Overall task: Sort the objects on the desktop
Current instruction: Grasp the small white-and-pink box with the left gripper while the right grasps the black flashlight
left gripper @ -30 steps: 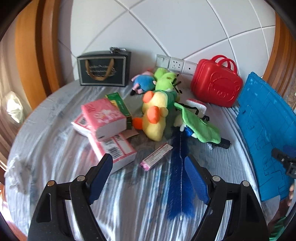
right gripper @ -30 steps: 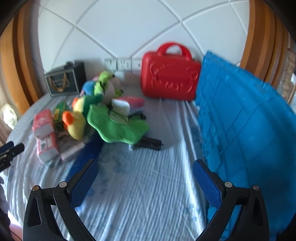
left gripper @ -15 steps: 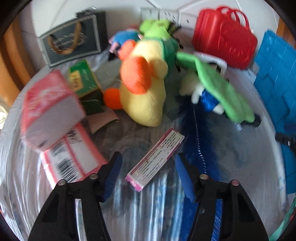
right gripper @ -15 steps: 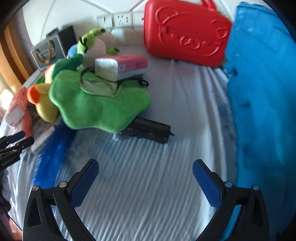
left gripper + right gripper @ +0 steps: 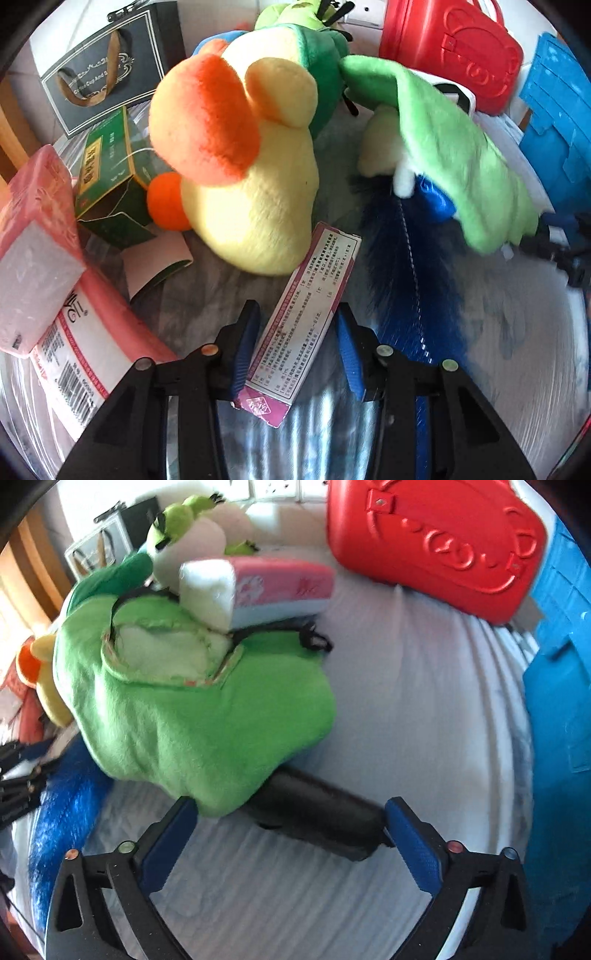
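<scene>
In the left wrist view, a long pink-edged printed box lies on the striped cloth between the blue pads of my left gripper. The jaws are narrowed around it, with a gap still showing on the right side. A yellow duck plush lies just beyond it. In the right wrist view, my right gripper is wide open, straddling a black oblong object that is partly under a green plush.
Pink tissue packs, a green box, a dark gift bag and a blue feathery brush crowd the left. A red toy case stands at the back. A blue crate lies on the right.
Both grippers moved forward and down. The left jaws narrowed and now flank the pink-edged box. The right gripper came down over the black object.
</scene>
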Motion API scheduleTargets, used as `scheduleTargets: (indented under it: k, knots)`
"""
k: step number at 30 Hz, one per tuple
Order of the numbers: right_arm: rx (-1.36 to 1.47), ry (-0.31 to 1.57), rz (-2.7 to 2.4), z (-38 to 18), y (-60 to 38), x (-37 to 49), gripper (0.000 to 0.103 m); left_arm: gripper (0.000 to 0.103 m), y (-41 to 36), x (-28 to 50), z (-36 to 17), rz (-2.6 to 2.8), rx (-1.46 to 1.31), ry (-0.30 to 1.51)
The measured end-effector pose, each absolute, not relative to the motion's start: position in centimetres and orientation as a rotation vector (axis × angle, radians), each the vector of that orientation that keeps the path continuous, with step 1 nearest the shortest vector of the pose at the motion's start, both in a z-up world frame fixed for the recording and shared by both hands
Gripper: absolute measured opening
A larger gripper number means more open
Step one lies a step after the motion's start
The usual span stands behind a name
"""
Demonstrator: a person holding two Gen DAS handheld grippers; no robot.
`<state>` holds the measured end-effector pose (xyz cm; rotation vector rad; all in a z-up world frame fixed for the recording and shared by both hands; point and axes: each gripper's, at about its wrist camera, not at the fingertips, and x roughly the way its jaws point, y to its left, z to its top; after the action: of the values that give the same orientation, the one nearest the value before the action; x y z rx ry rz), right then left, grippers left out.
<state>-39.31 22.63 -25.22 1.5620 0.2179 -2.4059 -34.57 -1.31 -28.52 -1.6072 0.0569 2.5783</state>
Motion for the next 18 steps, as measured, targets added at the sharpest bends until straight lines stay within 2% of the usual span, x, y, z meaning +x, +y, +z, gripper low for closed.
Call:
scheduleTargets:
  k: [4, 6, 8, 12, 18]
  knots:
    - [1.565, 0.251, -2.461, -24.8, 21.6, -37.3, 0.069, 0.035, -0.8, -34.0, -28.3, 2.578, -1.636, 0.01]
    - [1.583, 0.243, -2.458, -24.4, 21.3, -36.1, 0.043, 0.033, -0.8, -33.3, -28.2, 2.57, -1.666, -0.017]
    - [1.61, 0.194, -2.404, -24.2, 21.0, -34.4, 0.033, 0.032, -1.0, -32.5, -28.0, 2.557, -1.711, -0.067]
    - [1.648, 0.086, -2.253, -24.5, 20.1, -31.5, 0.028, 0.028, -1.7, -31.0, -27.7, 2.526, -1.749, -0.149]
    - [1.634, 0.148, -2.291, -23.9, 18.9, -30.8, 0.031, 0.028, -1.7, -30.5, -27.4, 2.518, -1.745, -0.133]
